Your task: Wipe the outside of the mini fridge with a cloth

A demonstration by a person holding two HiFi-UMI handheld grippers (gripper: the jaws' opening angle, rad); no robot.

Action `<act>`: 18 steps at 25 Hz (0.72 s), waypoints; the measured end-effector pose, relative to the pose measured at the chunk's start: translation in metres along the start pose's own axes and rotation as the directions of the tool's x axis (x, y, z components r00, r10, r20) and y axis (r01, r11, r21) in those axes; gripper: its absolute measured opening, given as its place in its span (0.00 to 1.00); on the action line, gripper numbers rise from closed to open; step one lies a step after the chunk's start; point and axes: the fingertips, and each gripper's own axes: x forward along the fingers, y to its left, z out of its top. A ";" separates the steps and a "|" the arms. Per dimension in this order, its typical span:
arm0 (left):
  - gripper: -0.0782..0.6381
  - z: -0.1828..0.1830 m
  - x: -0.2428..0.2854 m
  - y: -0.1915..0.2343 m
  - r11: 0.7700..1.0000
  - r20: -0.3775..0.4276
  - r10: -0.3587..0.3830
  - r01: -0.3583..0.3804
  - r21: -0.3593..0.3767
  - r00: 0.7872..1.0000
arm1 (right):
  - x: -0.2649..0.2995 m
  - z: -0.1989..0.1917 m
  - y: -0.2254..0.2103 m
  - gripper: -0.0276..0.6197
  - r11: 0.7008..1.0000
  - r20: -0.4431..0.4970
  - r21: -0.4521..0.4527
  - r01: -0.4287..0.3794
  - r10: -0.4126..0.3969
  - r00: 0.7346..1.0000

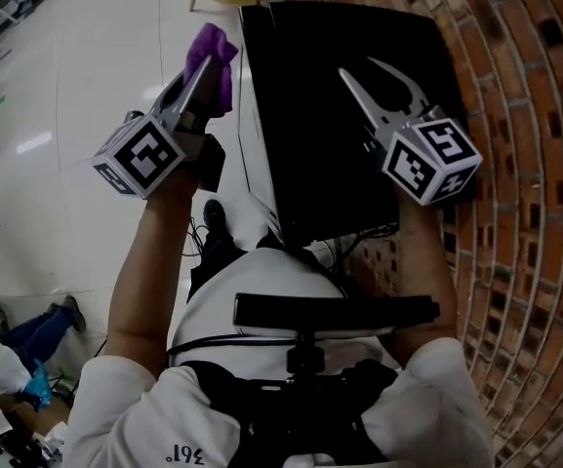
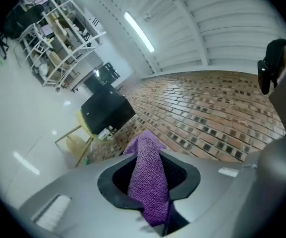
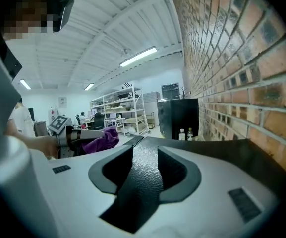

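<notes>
Looks like the opening of a wipe, or the approach to one. Holding a purple cloth (image 1: 213,55) clamped in the left gripper (image 1: 201,71), just off the far left edge of the fridge (image 1: 340,144) and about level with its top. Pinched tight across the middle, with a loose end bunched out past the tips. Cannot tell whether touching the side panel yet.

Hanging low over the fridge top with the right gripper (image 1: 357,66), spread open and empty, with nothing but the black top showing through the gap. Cannot tell whether resting on that top or just clear of it.

Next, most likely: turn the cloth flat onto a panel, press it on, and drag in long strokes down the left side or across the top. Calls for a firm grip so as not to lose the cloth under friction, and for enough loose fabric ahead of the tips to keep hard plastic off the surface. Also worth using the right gripper to steady the cabinet, or lifting it out of the cloth's path.

As for the fridge: black all over, matte, boxy, with straight edges and a fine pebbled grain on top. Standing right beside a brick wall (image 1: 525,115) on one side, with pale floor (image 1: 86,66) on the other and cables (image 1: 364,234) trailing at the near end. Too dim to make out dust or smears.
</notes>
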 end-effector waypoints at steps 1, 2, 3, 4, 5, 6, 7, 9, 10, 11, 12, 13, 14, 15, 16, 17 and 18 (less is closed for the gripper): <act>0.23 -0.003 0.000 0.005 1.000 -0.006 0.011 -0.011 -0.023 1.000 | 0.002 0.000 0.000 0.27 1.000 -0.004 0.000 -0.007 0.007 1.000; 0.23 -0.005 0.000 0.010 0.999 -0.008 0.020 -0.020 -0.041 1.000 | 0.003 0.000 0.000 0.27 1.000 -0.008 -0.003 -0.015 0.015 1.000; 0.23 -0.006 0.001 0.013 0.998 -0.004 0.026 -0.026 -0.055 1.000 | 0.003 0.000 0.000 0.27 1.000 -0.008 -0.004 -0.025 0.025 1.000; 0.23 -0.006 0.002 0.016 0.997 0.005 0.029 -0.029 -0.068 1.000 | 0.003 0.001 0.000 0.27 0.999 0.000 -0.003 -0.034 0.034 0.999; 0.23 -0.004 0.005 0.019 0.996 0.019 0.032 -0.030 -0.084 0.999 | 0.002 0.003 -0.001 0.27 0.999 0.014 0.002 -0.042 0.042 0.999; 0.23 -0.002 0.008 0.022 0.994 0.036 0.035 -0.031 -0.101 0.999 | 0.001 0.005 -0.002 0.27 0.999 0.027 0.006 -0.046 0.046 0.999; 0.23 0.001 0.011 0.024 0.992 0.053 0.038 -0.031 -0.119 0.998 | 0.001 0.006 -0.002 0.27 0.999 0.033 0.008 -0.048 0.047 0.998; 0.23 0.007 0.019 0.026 0.989 0.085 0.039 -0.026 -0.145 0.996 | 0.002 0.007 -0.001 0.27 0.999 0.034 0.008 -0.048 0.048 0.998; 0.23 0.009 0.024 0.025 0.988 0.098 0.036 -0.021 -0.151 0.994 | 0.003 0.007 0.000 0.27 0.999 0.033 0.007 -0.048 0.047 0.998; 0.23 0.012 0.029 0.023 0.988 0.109 0.032 -0.015 -0.154 0.994 | 0.003 0.007 0.000 0.27 0.999 0.032 0.007 -0.047 0.047 0.998; 0.23 0.013 0.034 0.022 0.988 0.117 0.029 -0.010 -0.155 0.993 | 0.003 0.007 0.000 0.27 0.999 0.032 0.007 -0.046 0.046 0.998; 0.23 0.014 0.040 0.021 0.988 0.122 0.026 -0.006 -0.156 0.992 | 0.002 0.008 -0.001 0.27 0.999 0.031 0.007 -0.045 0.045 0.999; 0.23 0.014 0.045 0.021 0.987 0.124 0.024 -0.004 -0.159 0.992 | 0.002 0.008 -0.001 0.27 0.999 0.031 0.007 -0.044 0.043 0.999; 0.23 0.012 0.050 0.022 0.987 0.122 0.024 -0.004 -0.162 0.992 | 0.002 0.007 -0.001 0.27 0.999 0.031 0.007 -0.042 0.042 0.999; 0.23 0.010 0.053 0.024 0.986 0.118 0.025 -0.006 -0.165 0.993 | 0.002 0.007 -0.001 0.27 0.999 0.030 0.008 -0.042 0.041 0.999; 0.23 0.008 0.056 0.026 0.986 0.113 0.028 -0.009 -0.167 0.993 | 0.002 0.007 -0.001 0.27 0.999 0.029 0.009 -0.041 0.040 0.999; 0.24 0.004 0.058 0.029 0.985 0.107 0.032 -0.014 -0.171 0.994 | 0.002 0.007 -0.001 0.27 0.999 0.028 0.010 -0.039 0.039 0.999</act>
